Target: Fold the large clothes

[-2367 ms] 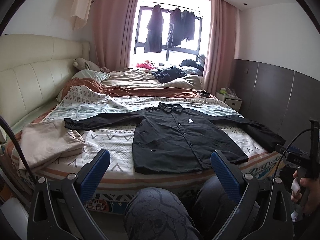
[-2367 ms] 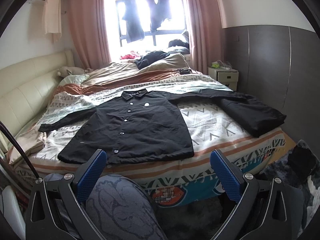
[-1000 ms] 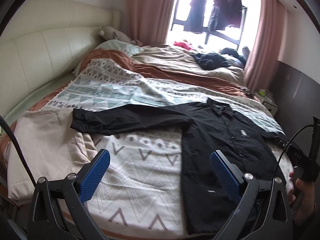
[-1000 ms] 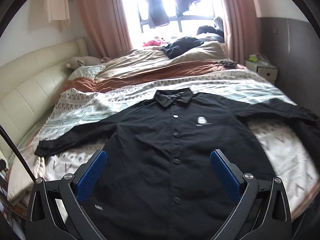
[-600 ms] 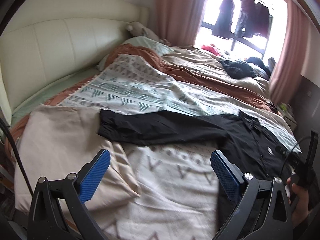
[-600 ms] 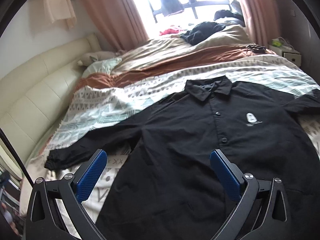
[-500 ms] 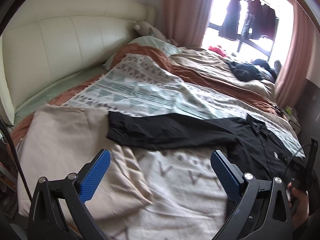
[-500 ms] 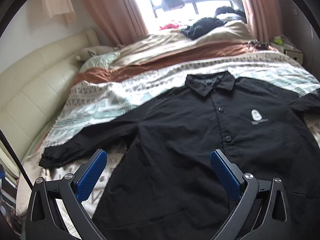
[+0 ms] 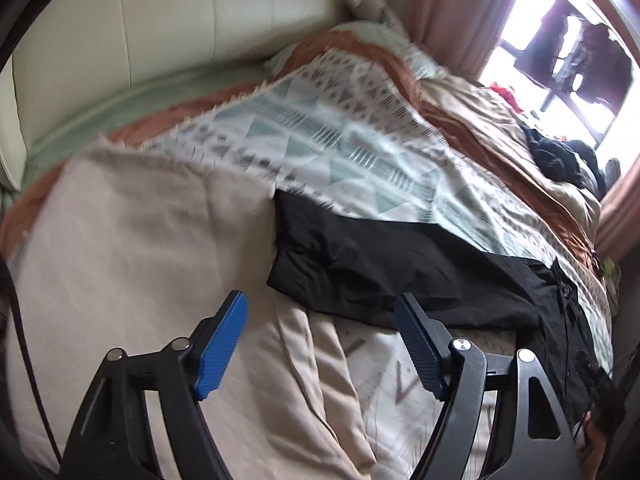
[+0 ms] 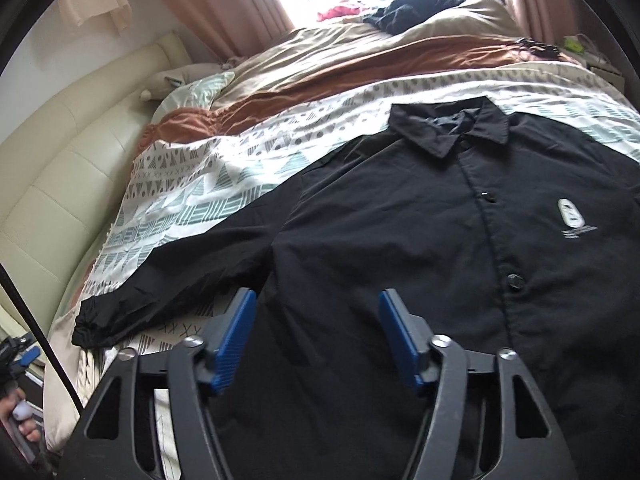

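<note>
A black button-up jacket (image 10: 400, 240) lies flat, front up, on the bed, collar toward the window. Its left sleeve (image 9: 380, 268) stretches out over the patterned bedspread, and the cuff (image 10: 92, 328) ends at a beige cloth. My left gripper (image 9: 320, 304) hovers just short of the sleeve near its cuff end; its jaws are closing with no fabric pinched between the blue pads (image 9: 220, 344). My right gripper (image 10: 317, 298) hangs over the jacket's body next to the armpit, jaws also closing, with the cloth below them and not pressed.
A beige folded cloth (image 9: 140, 260) covers the near left corner of the bed. The patterned bedspread (image 9: 340, 152) and a brown duvet (image 10: 360, 76) lie beyond. The cream headboard (image 9: 160, 40) is on the left. Dark clothes (image 10: 416, 4) are piled by the window. A hand (image 10: 18, 416) shows at lower left.
Both grippers came down and closer to the bed. The left swung left toward the sleeve's cuff end, the right toward the jacket's armpit. Both pairs of jaws have narrowed.
</note>
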`<action>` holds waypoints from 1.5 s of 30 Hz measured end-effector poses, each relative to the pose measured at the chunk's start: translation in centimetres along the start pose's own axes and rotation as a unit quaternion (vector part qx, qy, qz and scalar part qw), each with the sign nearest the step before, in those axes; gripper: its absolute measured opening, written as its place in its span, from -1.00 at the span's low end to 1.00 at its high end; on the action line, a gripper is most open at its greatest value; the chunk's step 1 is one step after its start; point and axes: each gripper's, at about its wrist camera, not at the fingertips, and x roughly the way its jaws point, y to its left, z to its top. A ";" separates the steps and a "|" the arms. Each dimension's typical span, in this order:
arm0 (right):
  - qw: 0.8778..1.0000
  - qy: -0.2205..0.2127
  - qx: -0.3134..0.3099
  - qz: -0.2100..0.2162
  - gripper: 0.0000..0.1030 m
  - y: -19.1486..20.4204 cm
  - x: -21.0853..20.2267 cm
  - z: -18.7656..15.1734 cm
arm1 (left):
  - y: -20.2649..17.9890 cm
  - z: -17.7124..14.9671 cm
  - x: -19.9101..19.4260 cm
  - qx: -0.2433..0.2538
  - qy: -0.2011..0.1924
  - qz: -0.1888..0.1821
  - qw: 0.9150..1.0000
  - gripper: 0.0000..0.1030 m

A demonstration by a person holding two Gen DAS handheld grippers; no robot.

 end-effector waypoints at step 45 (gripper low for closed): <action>0.971 0.094 0.147 0.162 -0.23 -4.6 13.5 5.0 | -19.3 9.2 -10.2 0.151 -0.109 -0.120 0.975 -0.82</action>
